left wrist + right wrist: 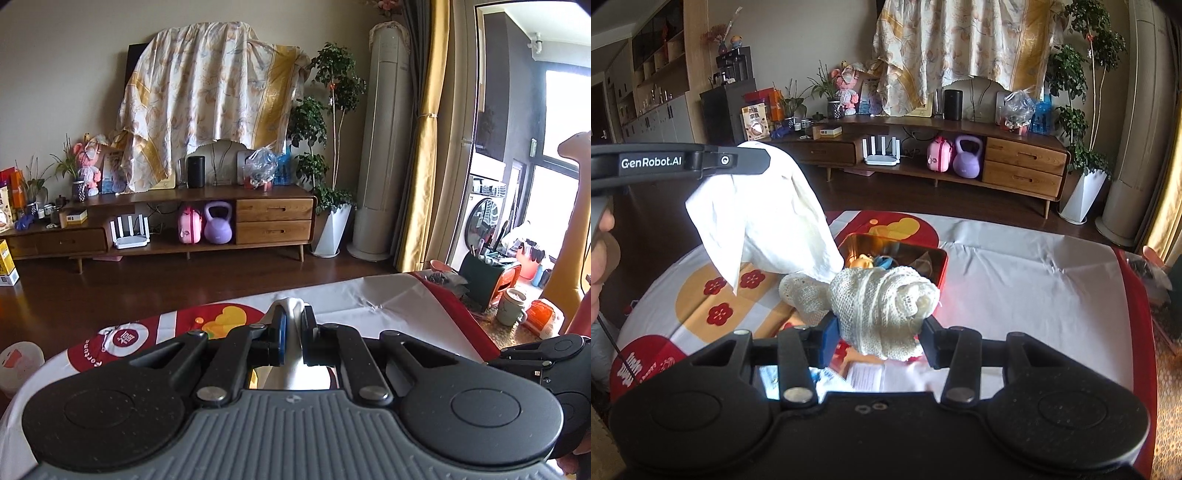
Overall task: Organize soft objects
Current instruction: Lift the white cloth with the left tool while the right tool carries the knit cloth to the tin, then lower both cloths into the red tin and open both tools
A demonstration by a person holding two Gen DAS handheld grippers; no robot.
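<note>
Red-and-white printed tablecloth covers the table. At 12 o'clock of the right gripper an open red rectangular metal tin rests on it. Left gripper, at 10 o'clock, pinches a hanging white fabric cloth narrowly. Right gripper clasps a cream crocheted lace bundle just before the tin.

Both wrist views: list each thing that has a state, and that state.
Left claw: shut on white cloth.
White cloth: lifted, hanging clear of the table.
Right claw: shut on knit cloth.
Knit cloth: bunched, held in front of the tin.
Tin: open, small items inside.
Table cover: spread, creased.
</note>
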